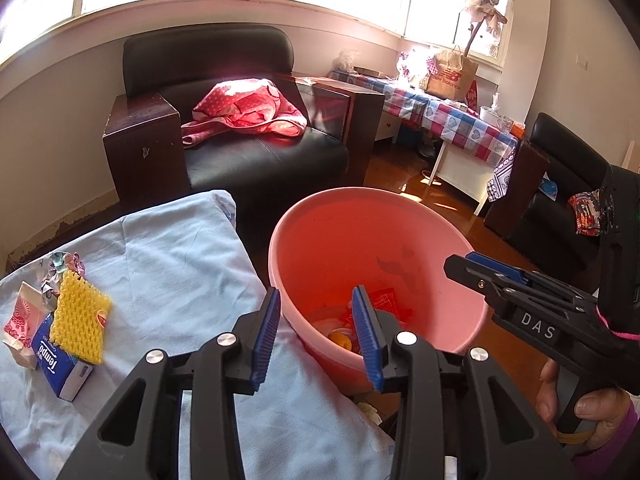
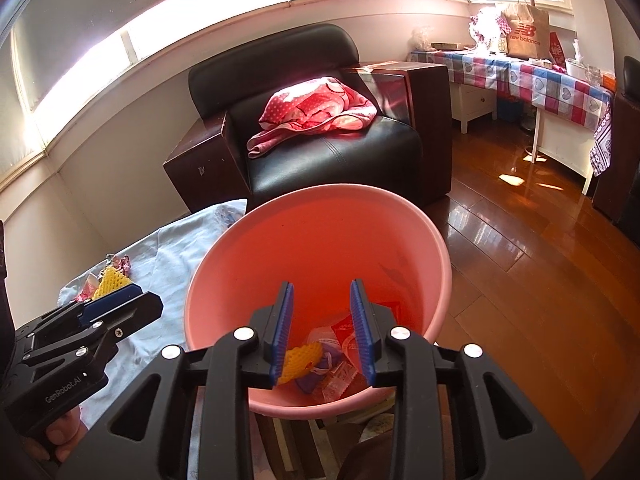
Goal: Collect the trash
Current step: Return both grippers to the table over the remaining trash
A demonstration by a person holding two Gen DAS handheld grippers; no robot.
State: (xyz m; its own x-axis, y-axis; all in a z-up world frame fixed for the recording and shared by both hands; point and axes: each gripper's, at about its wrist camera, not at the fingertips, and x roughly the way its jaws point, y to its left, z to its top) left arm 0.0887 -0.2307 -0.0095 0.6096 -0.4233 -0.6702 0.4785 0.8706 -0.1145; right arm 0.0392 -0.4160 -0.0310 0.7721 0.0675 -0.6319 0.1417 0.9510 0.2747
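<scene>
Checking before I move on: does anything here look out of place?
Yes. Trash lies on the light blue cloth, outside the pink bucket: a yellow foam fruit net, a Tempo tissue pack, crumpled wrappers.

Left gripper [image 1: 318,334] open, empty, pointing forward; right gripper [image 2: 322,330] open, empty, angled down, just beside the left.

Right claw [image 2: 322,332] gapes empty over the pink bucket [image 2: 438,248] holding yellow foam net [image 2: 300,360]

home living room: armchair [image 2: 332,152], blanket [image 2: 316,112]
</scene>
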